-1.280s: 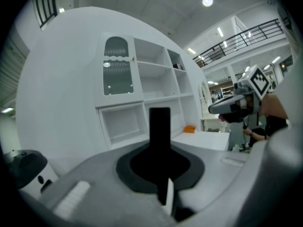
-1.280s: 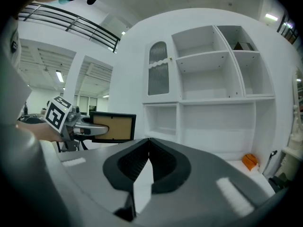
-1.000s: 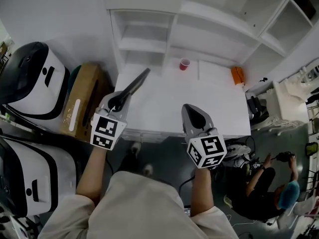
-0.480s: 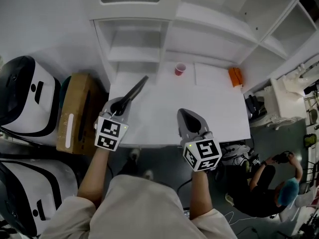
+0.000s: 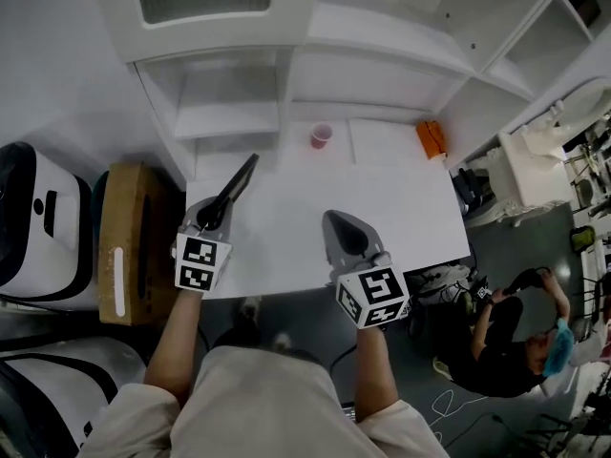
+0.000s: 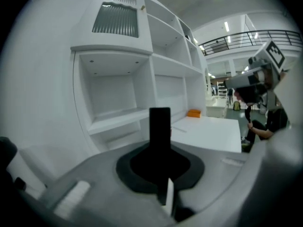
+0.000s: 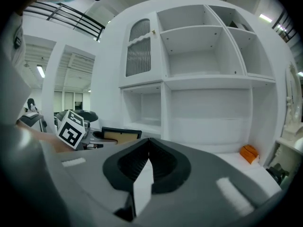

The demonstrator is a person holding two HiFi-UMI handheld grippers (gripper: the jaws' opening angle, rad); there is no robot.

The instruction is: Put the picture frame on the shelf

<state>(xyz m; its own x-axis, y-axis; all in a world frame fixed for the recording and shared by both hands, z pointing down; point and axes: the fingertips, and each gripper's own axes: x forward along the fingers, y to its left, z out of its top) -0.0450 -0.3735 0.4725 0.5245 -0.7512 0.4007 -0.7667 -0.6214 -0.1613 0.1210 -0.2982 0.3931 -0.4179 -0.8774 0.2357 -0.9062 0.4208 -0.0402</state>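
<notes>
The picture frame (image 5: 234, 187) is a thin dark slab seen edge-on, slanting up over the left part of the white table (image 5: 401, 208). My left gripper (image 5: 208, 219) is shut on its lower end. In the left gripper view the frame (image 6: 160, 126) rises as a black bar out of the closed jaws (image 6: 160, 162), in front of the white shelf unit (image 6: 118, 117). My right gripper (image 5: 346, 241) hovers over the table's near edge, shut with nothing in it (image 7: 149, 148). The shelf's open compartments (image 5: 229, 117) stand behind the table.
A red cup (image 5: 321, 135) and an orange object (image 5: 431, 138) sit at the back of the table. A brown cardboard box (image 5: 129, 241) and white-and-black machines (image 5: 29, 218) stand on the left. A person (image 5: 520, 342) crouches on the floor at the right.
The head view has shifted, so the shelf, the table and the cup sit lower and further left. Both grippers keep about the same pose, with the frame still in the left one.
</notes>
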